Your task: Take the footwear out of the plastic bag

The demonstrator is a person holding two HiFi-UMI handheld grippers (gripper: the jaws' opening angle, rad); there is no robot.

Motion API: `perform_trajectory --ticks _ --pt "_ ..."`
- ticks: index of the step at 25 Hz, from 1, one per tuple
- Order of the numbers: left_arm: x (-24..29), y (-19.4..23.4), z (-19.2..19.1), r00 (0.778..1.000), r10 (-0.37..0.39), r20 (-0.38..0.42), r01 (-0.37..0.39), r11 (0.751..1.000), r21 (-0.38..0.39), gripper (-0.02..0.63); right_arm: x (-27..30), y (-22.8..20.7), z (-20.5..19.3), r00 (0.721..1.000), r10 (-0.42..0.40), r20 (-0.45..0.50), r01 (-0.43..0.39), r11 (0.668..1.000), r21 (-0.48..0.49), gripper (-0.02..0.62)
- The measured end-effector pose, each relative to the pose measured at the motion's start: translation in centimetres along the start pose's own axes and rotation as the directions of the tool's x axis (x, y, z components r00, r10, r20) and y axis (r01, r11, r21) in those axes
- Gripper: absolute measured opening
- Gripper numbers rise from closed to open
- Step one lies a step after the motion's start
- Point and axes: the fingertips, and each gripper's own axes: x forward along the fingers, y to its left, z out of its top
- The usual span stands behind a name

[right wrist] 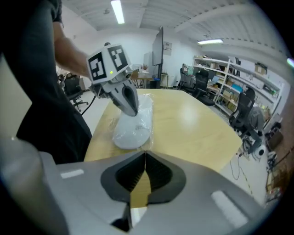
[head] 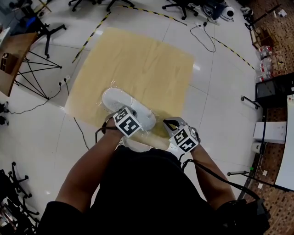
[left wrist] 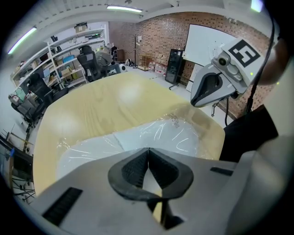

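A white slipper [head: 120, 103] lies inside a clear plastic bag [head: 151, 137] on the near part of a pale wooden table [head: 138, 59]. My left gripper [head: 133, 117] is down on the bag above the slipper. Its jaws are shut, with the tips pinching the film on top, as the right gripper view shows [right wrist: 132, 111]. In the left gripper view the slipper [left wrist: 92, 149] and the crinkled bag [left wrist: 177, 131] lie just past the closed jaws [left wrist: 148, 149]. My right gripper [head: 171, 123] hovers to the right of the bag's near end, jaws shut [right wrist: 145, 151]; I see nothing between them.
The table stands on a white tiled floor with hazard tape [head: 94, 33] and cables [head: 206, 36]. Office chairs [head: 181, 7] and a tripod [head: 32, 73] stand around it. Shelves [right wrist: 229, 82], a whiteboard [left wrist: 206, 43] and a brick wall [left wrist: 161, 32] lie farther off.
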Motion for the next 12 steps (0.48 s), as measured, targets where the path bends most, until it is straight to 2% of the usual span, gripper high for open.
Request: perform_trajectory --ticks 2,3,5,8,10,12 --pt "0.0 -0.2 0.1 1.000 -0.008 0.001 0.008 1.000 -0.005 0.011 -0.6 0.2 -1.3 1.000 -0.003 -0.025 0.003 1.000 -0.027 0.018" --pt "-0.1 -0.2 0.2 1.000 -0.011 0.002 0.011 1.000 -0.002 0.011 -1.0 0.1 -1.8 1.000 -0.002 -0.031 0.002 1.000 0.005 0.025" --pt "-0.1 0.0 0.2 1.000 -0.011 -0.001 0.011 1.000 0.007 0.009 -2.0 -0.9 -1.6 0.999 -0.024 -0.028 0.028 0.991 0.133 0.025" --pt "-0.1 0.4 -0.1 1.000 -0.013 -0.002 0.013 1.000 0.008 0.011 -3.8 -3.3 1.7 0.991 -0.132 0.028 0.119 0.954 0.275 0.024" --pt "-0.2 0.5 -0.4 1.000 -0.013 0.001 0.013 1.000 0.004 0.009 -3.3 -3.0 4.6 0.986 -0.122 0.110 0.081 0.945 0.318 0.023" --pt "-0.2 0.5 -0.5 1.000 -0.007 0.000 0.007 1.000 0.000 0.009 -1.2 -1.3 6.1 0.990 -0.054 0.133 0.017 0.963 0.269 0.026"
